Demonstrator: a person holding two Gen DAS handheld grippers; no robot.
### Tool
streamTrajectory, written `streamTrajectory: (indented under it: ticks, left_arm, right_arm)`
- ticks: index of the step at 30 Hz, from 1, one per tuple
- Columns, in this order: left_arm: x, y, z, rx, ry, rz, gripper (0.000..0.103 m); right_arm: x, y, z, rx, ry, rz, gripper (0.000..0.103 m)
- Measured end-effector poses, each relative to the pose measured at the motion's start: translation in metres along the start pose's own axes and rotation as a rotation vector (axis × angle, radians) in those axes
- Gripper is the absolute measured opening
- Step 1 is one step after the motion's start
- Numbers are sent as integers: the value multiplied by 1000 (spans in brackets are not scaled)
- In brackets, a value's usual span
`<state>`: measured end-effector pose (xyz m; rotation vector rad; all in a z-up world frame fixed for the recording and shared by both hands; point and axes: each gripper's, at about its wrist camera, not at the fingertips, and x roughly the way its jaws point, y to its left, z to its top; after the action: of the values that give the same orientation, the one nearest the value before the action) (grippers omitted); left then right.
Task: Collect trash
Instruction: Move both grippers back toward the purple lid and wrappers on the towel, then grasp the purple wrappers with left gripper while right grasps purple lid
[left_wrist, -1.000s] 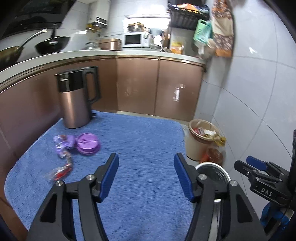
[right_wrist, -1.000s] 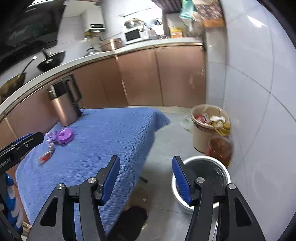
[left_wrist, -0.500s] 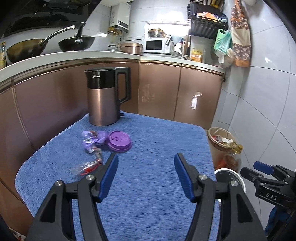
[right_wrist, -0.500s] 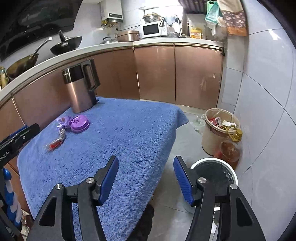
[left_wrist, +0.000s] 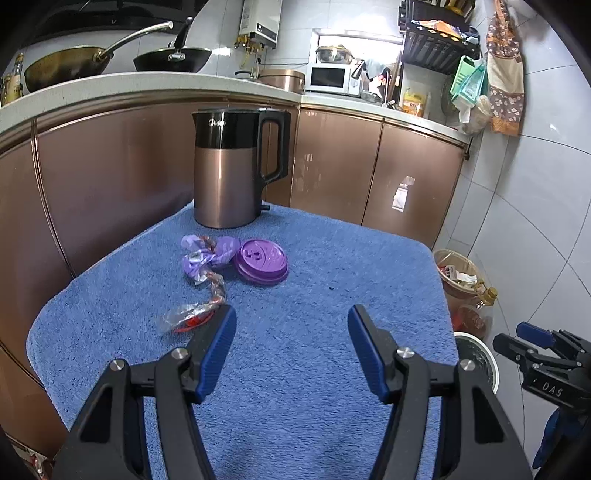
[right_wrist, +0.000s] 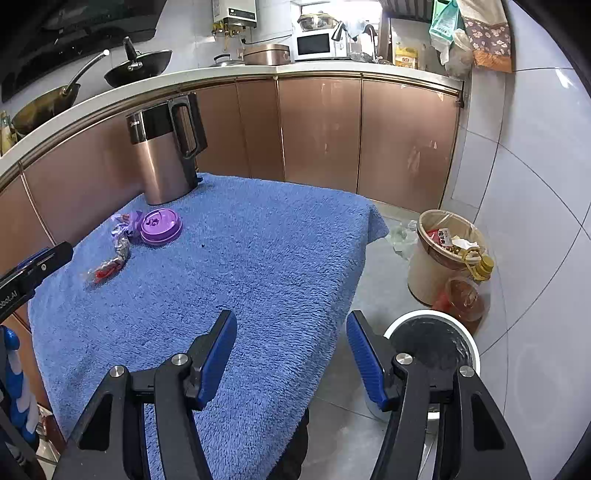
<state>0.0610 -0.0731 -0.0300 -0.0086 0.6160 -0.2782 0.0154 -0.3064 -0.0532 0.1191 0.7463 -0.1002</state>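
The left gripper (left_wrist: 291, 317) is held above the blue towel (left_wrist: 295, 369), jaws spread apart with nothing between the blue pads (left_wrist: 218, 350). The right gripper (right_wrist: 291, 325) is likewise spread and empty, positioned over the near right edge of the towel, partly above the floor.

All positions below are referenced to the kettle (left_wrist: 236, 166), which stands upright at the far edge of the towel.

- Purple lid (left_wrist: 261, 261): lying flat on the towel, just in front of the kettle.
- Purple wrapper (left_wrist: 207, 254): crumpled, touching the left side of the lid, in front of the kettle.
- Clear wrapper with red contents (left_wrist: 188, 315): nearer than the purple wrapper, front-left of the kettle, just beside the tip of the left gripper's left finger. Contact cannot be confirmed.
- Beige trash bin (right_wrist: 439, 254): on the floor, well to the right of the kettle, past the towel edge, holding discarded packaging.
- Oil bottle (right_wrist: 465, 291): just beside the beige bin, on its near side.
- White bucket (right_wrist: 432, 343): on the floor, nearer than the bin, partly behind the right gripper's right finger.
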Motion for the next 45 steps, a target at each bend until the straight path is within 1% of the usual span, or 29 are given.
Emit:
streamTrajectory:
  ticks: [4,8,12,15,17,20,23,28,30,32,35,40,42,44,45]
  left_arm:
    - [8,18,-7,-29,18,3,62]
    - [16,49,-14,-74,36,25,64]
    - [26,79,-17,-88,72,60,64]
    - [38,102,-13,-114,102,77,64]
    - [47,117,-8,-146,124,61,64]
    - [67,134,8,-186,159,16,64]
    - [87,140,24,-199,177,-6,64]
    - [138,139,48,-194,226,-32,64]
    - [154,139,53,-189,233,-15,64]
    - [170,143,57,-202,241,-26,64]
    - [187,150,59,-225,250,-41,64]
    - [204,160,59,-260,261,-73,63]
    - [208,162,58,-268,262,-90,60]
    - [213,163,57,-270,265,-101,44]
    - [215,164,56,-273,269,-107,41]
  right_arm:
    - [7,1,3,-9,15,3,60]
    - [18,3,7,-22,30,14,60]
    - [32,14,17,-54,44,44,60]
    - [47,26,32,-85,45,88,60]
    - [57,33,40,-99,49,118,60]
    - [77,48,56,-132,63,182,60]
    - [97,68,71,-176,69,233,64]
    - [136,101,89,-224,86,320,78]
    - [153,114,95,-243,93,341,81]
    - [171,127,100,-263,102,360,82]
    - [194,148,108,-296,108,380,89]
    - [225,180,116,-340,122,403,90]
    - [235,190,115,-356,135,409,90]
    - [243,196,115,-364,148,407,90]
    - [246,197,115,-365,152,401,90]
